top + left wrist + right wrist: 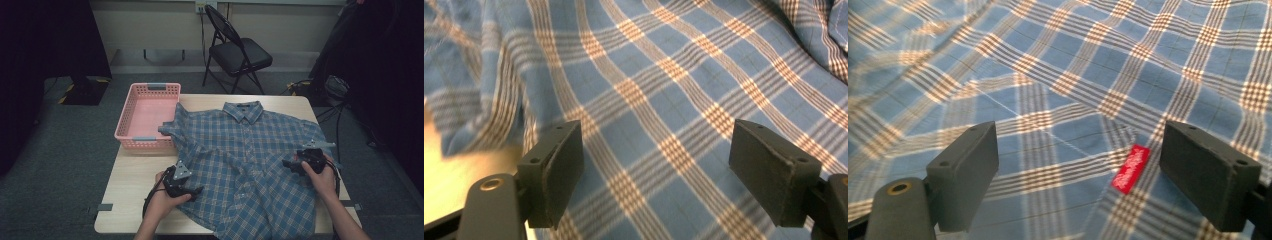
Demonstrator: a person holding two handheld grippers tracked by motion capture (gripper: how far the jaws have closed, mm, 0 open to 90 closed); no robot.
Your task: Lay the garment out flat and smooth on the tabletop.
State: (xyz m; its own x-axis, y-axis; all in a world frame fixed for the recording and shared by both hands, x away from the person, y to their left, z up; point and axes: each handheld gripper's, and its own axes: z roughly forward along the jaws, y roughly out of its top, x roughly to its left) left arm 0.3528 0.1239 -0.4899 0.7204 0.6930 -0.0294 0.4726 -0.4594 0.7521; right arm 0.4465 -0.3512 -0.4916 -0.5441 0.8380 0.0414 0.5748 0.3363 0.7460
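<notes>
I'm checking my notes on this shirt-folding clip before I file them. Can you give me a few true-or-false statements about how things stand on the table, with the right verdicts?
1. The blue plaid button-up shirt lies spread on the light wooden table. True.
2. The pink plastic basket holds folded clothes. False: only one sleeve of the shirt hangs over its rim.
3. The left hand-held gripper is clamped on the fabric. False: its jaws stand wide apart above the cloth.
4. The right hand-held gripper is open, with a small red label between its jaws. True.
5. The black folding chair lies tipped over. False: it stands upright beyond the table.
</notes>
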